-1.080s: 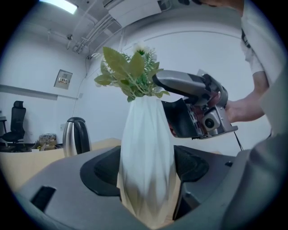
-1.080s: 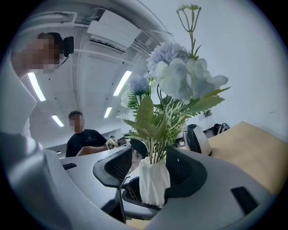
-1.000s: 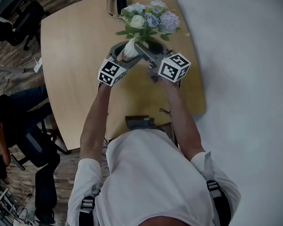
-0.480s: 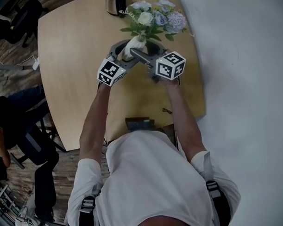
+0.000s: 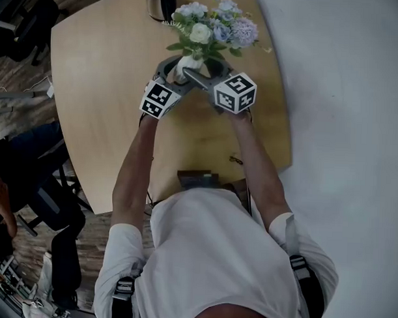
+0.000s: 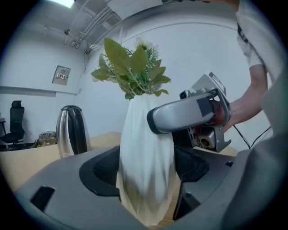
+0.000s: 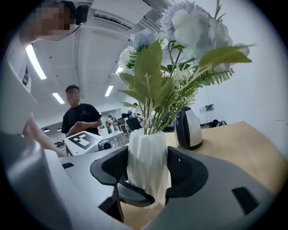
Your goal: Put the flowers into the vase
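1. I'm looking down on a pale wooden table (image 5: 104, 86) in an office. There is dark plank flooring and an office chair (image 5: 34, 19) to its left, and a white wall (image 5: 344, 95) runs along its right edge.
2. Most of the table's left half is bare, so that's where I have open room. On the right, the work sits close to the edge by the wall.
3. A steel kettle (image 5: 160, 2) stands at the far edge, just beyond the flowers.
4. The white ribbed vase (image 5: 183, 64) is upright at the far right of the table, between both grippers. I can't tell whether its foot rests on the wood.
5. The flowers (image 5: 210, 28) are in the vase: a white, blue and lilac bunch with green leaves, stems down in its mouth.
6. My left gripper (image 6: 146, 174) is clamped on the vase's lower body, with a pad against each side.
7. My right gripper (image 7: 146, 177) has just been opening. Its jaws are spread wide with the vase between them, and one finger crosses in front of the vase in the left gripper view.
8. A person in a black shirt (image 7: 81, 117) stands in the background.
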